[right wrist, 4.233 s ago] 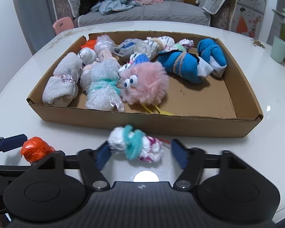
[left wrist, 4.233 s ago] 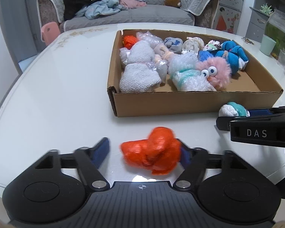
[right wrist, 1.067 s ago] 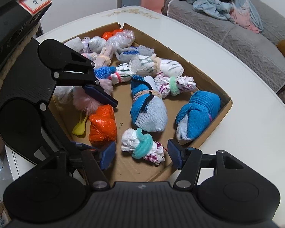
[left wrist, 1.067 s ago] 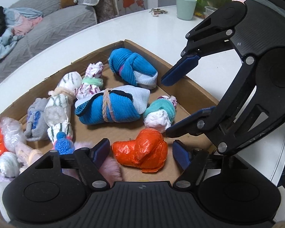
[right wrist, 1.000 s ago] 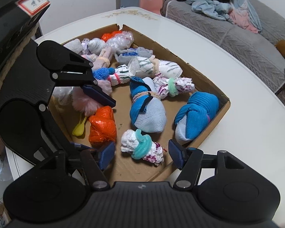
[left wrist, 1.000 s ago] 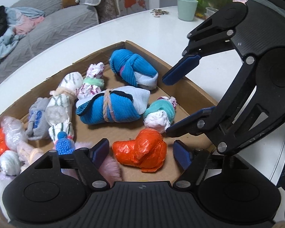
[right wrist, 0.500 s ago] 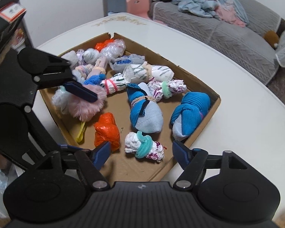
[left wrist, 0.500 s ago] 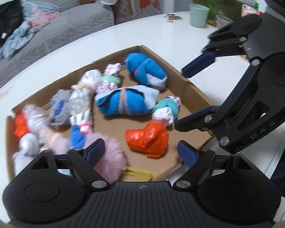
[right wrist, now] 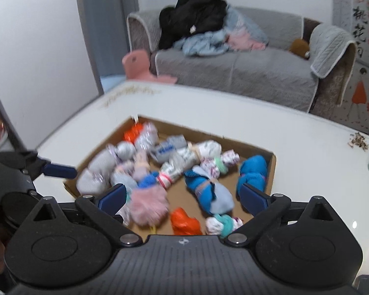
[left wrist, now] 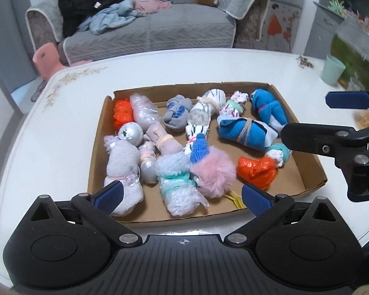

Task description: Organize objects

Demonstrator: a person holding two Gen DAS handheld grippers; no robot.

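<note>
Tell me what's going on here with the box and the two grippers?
A person with a gripper in each hand is sorting small wrapped bundles into a cardboard box on a white table. The orange bundle and the white-and-teal bundle lie in the box's near right corner, side by side. The left gripper and right gripper hold nothing; their jaws are opening.

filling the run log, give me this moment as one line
left tongs: opening, nothing between | right tongs: opening, nothing between | orange bundle: in cardboard box | white-teal bundle: in box beside it
</note>
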